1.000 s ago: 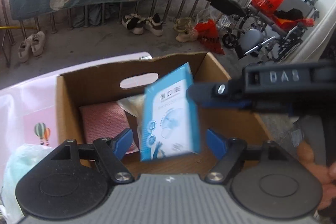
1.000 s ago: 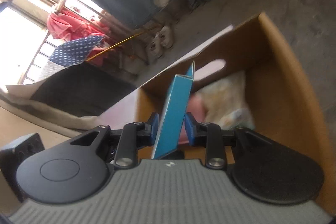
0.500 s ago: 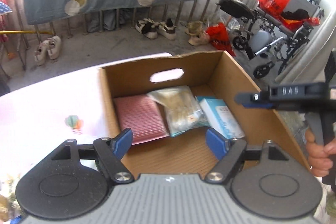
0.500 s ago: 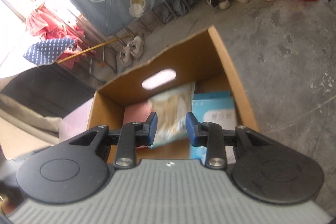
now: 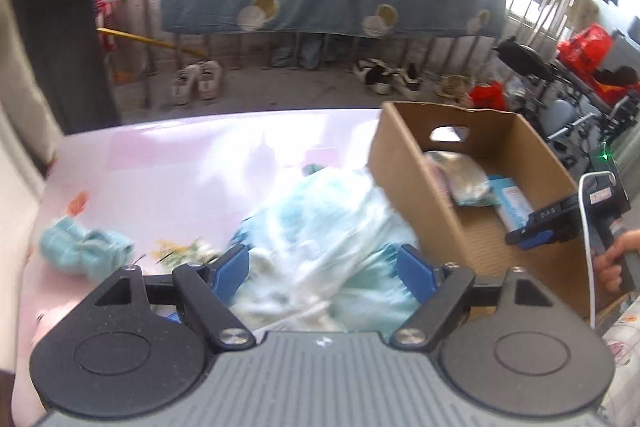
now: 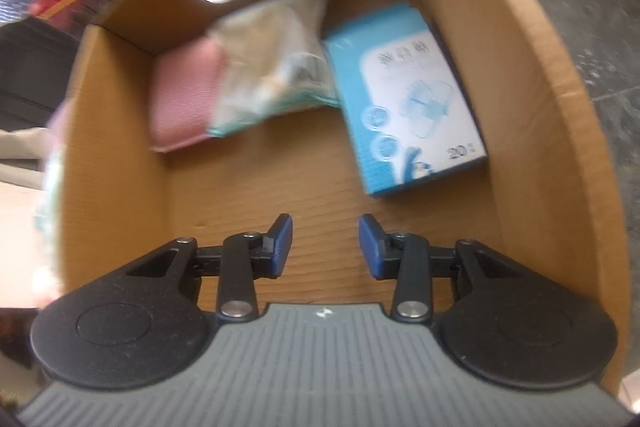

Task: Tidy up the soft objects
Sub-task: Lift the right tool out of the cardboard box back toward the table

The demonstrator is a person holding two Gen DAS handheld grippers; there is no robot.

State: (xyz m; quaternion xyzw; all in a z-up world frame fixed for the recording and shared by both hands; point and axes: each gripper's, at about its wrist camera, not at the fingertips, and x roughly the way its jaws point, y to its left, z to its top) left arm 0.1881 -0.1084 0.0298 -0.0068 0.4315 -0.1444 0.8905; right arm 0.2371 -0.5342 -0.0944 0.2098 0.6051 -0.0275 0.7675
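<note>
Soft items: three now lie flat on the floor of the brown cardboard box (image 6: pixel 560 75) — pink ribbed cloth pad (image 6: pixel 180 103) at left, clear crinkly plastic pouch (image 6: pixel 272 63) overlapping its edge, light-blue flat mask pack (image 6: pixel 404 95) on the right. A second ago the blue pack was clamped upright in the right gripper (image 6: pixel 325 241); now it's released in the box, and that gripper's jaws have just been opening, standing apart with nothing between them over bare cardboard. Left gripper (image 5: pixel 325 269) has swung off the box to the pink surface (image 5: pixel 160 163); jaws wide apart, framing the big pale-teal and white crumpled plastic bag (image 5: pixel 320 235) just beside the box wall, not gripping. Likely next pick. Small teal knitted bundle (image 5: pixel 80 247) also waits further left.
</note>
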